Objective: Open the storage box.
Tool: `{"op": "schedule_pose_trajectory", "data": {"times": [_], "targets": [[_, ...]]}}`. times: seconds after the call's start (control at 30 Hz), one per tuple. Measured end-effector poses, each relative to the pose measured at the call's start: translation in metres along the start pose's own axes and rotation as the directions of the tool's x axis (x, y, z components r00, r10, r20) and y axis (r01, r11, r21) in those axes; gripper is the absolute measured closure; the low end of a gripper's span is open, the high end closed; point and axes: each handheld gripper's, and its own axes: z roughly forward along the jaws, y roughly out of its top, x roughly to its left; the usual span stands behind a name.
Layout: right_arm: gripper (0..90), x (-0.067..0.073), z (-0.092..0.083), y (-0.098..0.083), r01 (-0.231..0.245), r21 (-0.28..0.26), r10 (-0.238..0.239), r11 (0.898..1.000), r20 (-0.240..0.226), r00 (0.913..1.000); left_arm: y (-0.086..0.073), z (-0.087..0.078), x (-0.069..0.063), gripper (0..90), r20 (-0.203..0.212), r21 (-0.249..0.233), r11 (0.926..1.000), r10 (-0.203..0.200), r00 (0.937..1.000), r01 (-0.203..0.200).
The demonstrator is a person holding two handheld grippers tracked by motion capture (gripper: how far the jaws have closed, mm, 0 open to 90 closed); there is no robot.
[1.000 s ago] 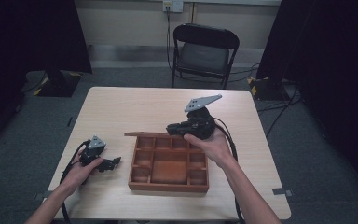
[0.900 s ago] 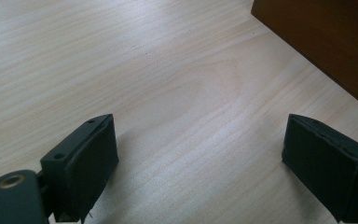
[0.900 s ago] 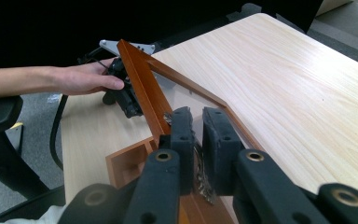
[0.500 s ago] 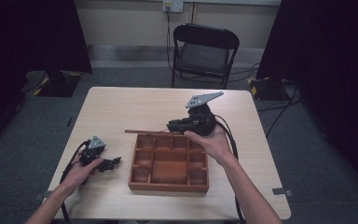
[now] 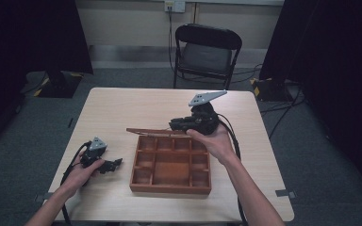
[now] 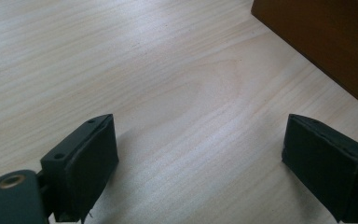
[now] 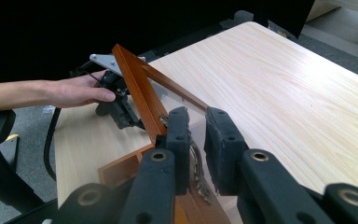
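wooden compartment tray (image 5: pixel 171 165) mid-table, nearer the person's edge. hinged lid (image 5: pixel 156 132) w/ wood frame and clear pane raised along the tray's far edge, seen edge-on in high view.

right gripper (image 5: pixel 178 125) at lid's right end, by tray's far-right corner. in right gripper view (image 7: pixel 196 150) jaws nearly together, clamped on the lid's edge next to a small metal latch (image 7: pixel 196 164); exact contact pt hard to make out.

left gripper (image 5: pixel 113 165) resting on table (image 5: pixel 122 108) just left of tray, not touching it; jaws wide apart, nothing between.

handling (judgement): lid prob light, stiff frame, pane thin + maybe fragile/slick, so better to grip the wood frame than the pane. pivots on hinge, so follow an arc, no straight pull. tray looks light enough to slide; bracing w/ left gripper could help.

view diffs: right gripper view gives pane transparency, latch, lid tilt, plus the other hand (image 7: pixel 74 92) beyond. high view gives overall layout, empty compartments. left gripper view (image 6: pixel 198 163) gives jaw gap, bare tabletop, tray's side wall (image 6: pixel 321 37) at upper right.
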Motion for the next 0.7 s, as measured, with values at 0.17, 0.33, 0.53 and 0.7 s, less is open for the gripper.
{"op": "schedule_pose_trajectory", "data": {"times": [0.17, 0.33, 0.53, 0.7], "targets": [[80.2, -0.0008, 0.0002, -0.0001, -0.001, -0.001, 0.001, 1.0, -0.005, 1.0, 0.0, 0.0, 0.0, 9.7, 0.0, 0.0, 1.0, 0.0, 1.0, 0.0], [80.1, -0.0005, 0.0004, -0.0003, 0.0, 0.0, 0.0, 1.0, -0.007, 1.0, 0.0, -0.0001, 0.0001, 9.7, 0.0, 0.001, 1.0, 0.001, 1.0, -0.001], [80.1, -0.0007, 0.0005, -0.0002, -0.001, 0.0, 0.001, 1.0, -0.007, 1.0, 0.0, 0.0, -0.0001, 9.7, 0.0, 0.0, 1.0, 0.0, 1.0, 0.0], [80.1, -0.0006, 0.0004, -0.0002, -0.001, -0.001, 0.001, 1.0, -0.007, 1.0, 0.0, 0.0, 0.0, 9.7, 0.0, 0.0, 1.0, 0.0, 1.0, 0.0]]}}
